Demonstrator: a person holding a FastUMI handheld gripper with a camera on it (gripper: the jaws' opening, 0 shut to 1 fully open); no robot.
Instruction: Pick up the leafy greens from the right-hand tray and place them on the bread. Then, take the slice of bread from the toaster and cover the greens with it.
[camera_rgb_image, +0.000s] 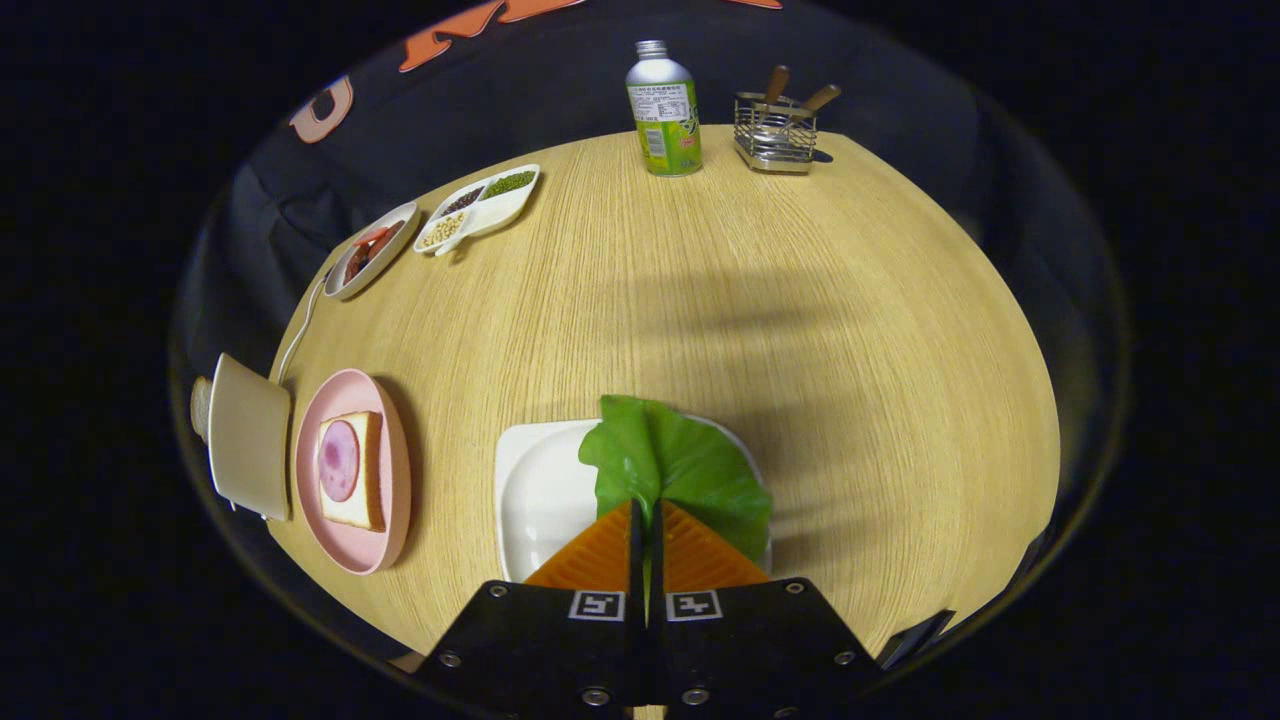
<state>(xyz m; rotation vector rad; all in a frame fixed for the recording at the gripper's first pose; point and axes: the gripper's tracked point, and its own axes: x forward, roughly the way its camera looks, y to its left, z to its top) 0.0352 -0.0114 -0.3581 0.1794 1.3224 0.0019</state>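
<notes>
My gripper (646, 512) is shut on the green leaf (672, 462), its two orange fingers (598, 552) pressed together on the leaf's stem end. The leaf fans out just ahead of the fingertips, over the white tray (535, 490) below them. To the left of the tray lies a pink plate (358, 540) with a slice of bread (352, 470) topped by a round pink slice of meat (339, 460). Beyond that plate, further left, stands the beige toaster (248, 435), with a slice of bread (201, 408) showing at its far side.
At the table's far side stand a green drink bottle (664, 110) and a wire utensil holder (775, 130). A divided dish of beans (480, 207) and a small dish of red food (372, 250) sit at the far left. A white cord (300, 335) runs from the toaster.
</notes>
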